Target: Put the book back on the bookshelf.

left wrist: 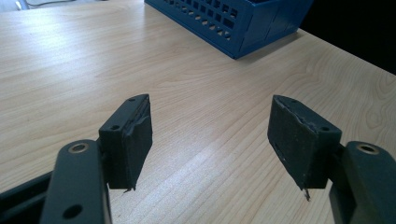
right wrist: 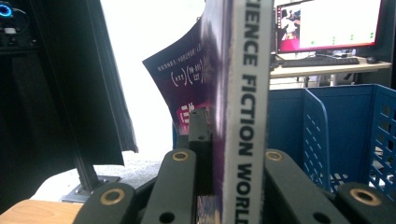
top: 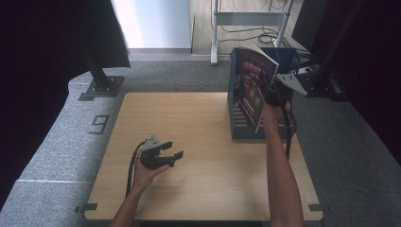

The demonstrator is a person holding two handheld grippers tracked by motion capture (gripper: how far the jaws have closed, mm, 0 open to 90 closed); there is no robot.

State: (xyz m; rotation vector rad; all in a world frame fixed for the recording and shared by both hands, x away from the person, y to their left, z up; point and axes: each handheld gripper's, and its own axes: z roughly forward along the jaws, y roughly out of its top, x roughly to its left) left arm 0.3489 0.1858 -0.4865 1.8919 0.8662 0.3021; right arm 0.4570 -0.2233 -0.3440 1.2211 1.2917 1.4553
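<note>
The high view looks forward and down from above the person's side, taking in the whole surface (top: 198, 156) and the floor beyond it. The left gripper view sits low and close over the wood, facing along its own jaws toward the blue rack (left wrist: 238, 21), which the high view also shows at the far right (top: 236, 113). The right gripper view looks level from just behind a magazine (right wrist: 245, 116), very near it, with the same rack behind (right wrist: 327, 135).

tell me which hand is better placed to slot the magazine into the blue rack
Right. The right gripper is shut on the magazine, right over the blue rack. The left gripper sits open and empty, well away.
</note>
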